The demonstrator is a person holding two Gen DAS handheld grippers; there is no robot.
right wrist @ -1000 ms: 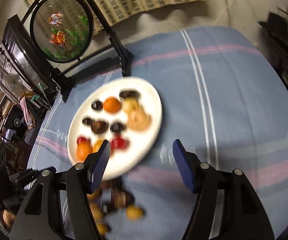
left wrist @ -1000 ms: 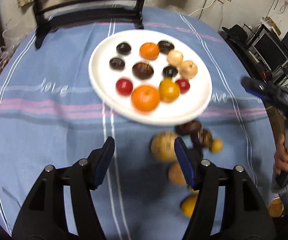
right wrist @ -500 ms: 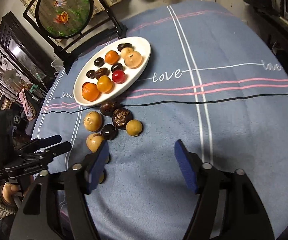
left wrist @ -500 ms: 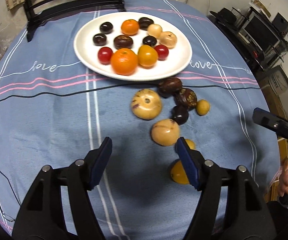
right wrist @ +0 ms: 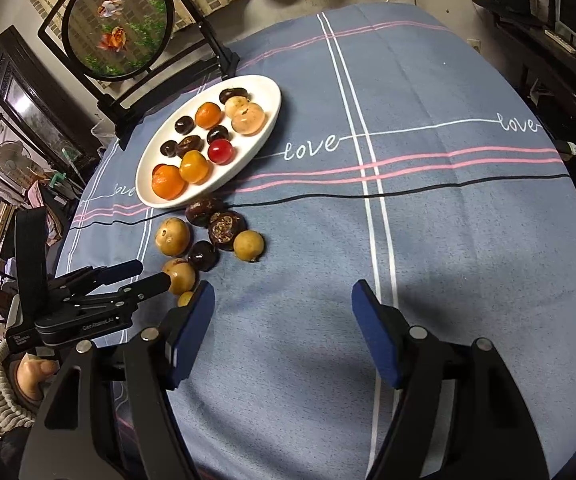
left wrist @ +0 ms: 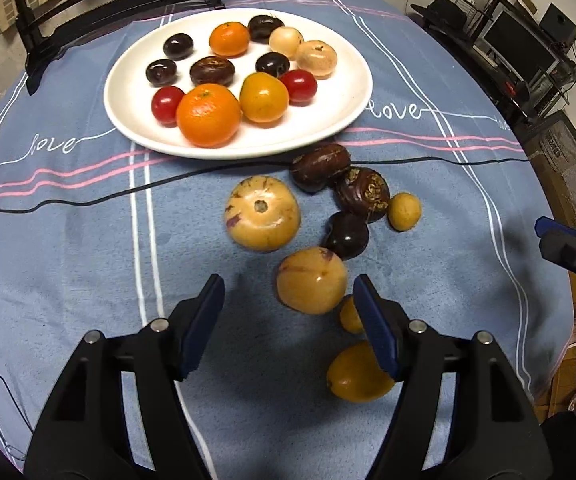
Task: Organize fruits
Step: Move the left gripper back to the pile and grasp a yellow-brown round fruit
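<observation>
A white plate (left wrist: 336,120) holds several fruits: oranges, red tomatoes, dark plums and pale ones. It also shows in the right wrist view (right wrist: 259,136). Loose fruits lie on the blue cloth in front of it: a big tan fruit (left wrist: 262,218), a smaller tan fruit (left wrist: 312,280), dark fruits (left wrist: 320,167) and small yellow ones (left wrist: 404,211). My left gripper (left wrist: 288,312) is open, with the smaller tan fruit just ahead between the finger tips. My right gripper (right wrist: 281,320) is open and empty over bare cloth, right of the loose fruits (right wrist: 223,232).
A round framed goldfish screen (right wrist: 121,34) on a black stand sits behind the plate. The round table (right wrist: 448,240) drops off at the right, with dark shelves and electronics (left wrist: 528,48) beyond. The left gripper shows in the right wrist view (right wrist: 127,276).
Both grippers drew back from the plate, then the left one came closer and lower toward the loose fruits. Both stayed open; no fruit has moved.
</observation>
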